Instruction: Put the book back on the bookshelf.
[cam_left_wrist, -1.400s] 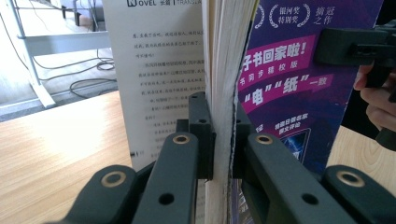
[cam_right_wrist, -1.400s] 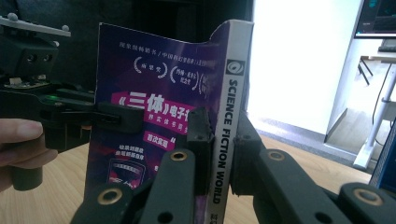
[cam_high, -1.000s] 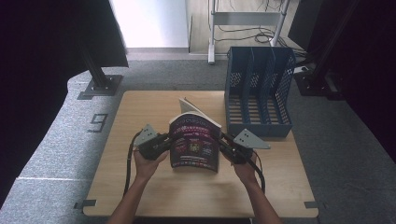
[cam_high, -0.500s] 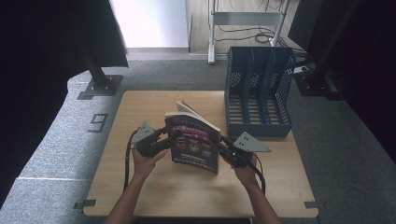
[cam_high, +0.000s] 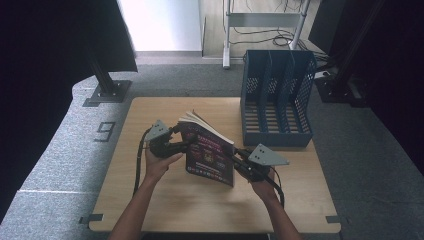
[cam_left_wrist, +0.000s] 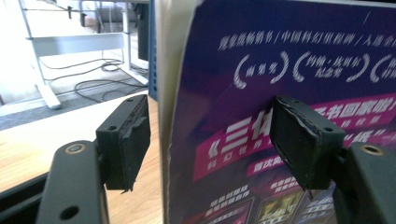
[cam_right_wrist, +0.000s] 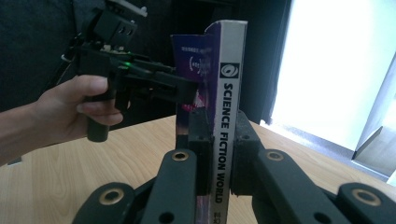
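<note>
The left tool (cam_left_wrist: 210, 144) has just let go of the magazine (cam_left_wrist: 280, 93) (jaws apart now).

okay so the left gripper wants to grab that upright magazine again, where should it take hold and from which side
Probably the open page edge of the magazine, from the side away from the spine. It stands upright, the right gripper clamps its spine, and the left gripper, fingers just opened, already straddles that thin edge.

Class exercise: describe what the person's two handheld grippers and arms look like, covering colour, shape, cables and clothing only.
Both tools are black. The left gripper and right gripper each carry a grey three-cornered plate on top and trail a black cable. Each has two flat arms with round rivets, ending in blocky black pads with worn edges. A small green light glows on the left one. The forearms are bare, with no sleeves showing.
</note>
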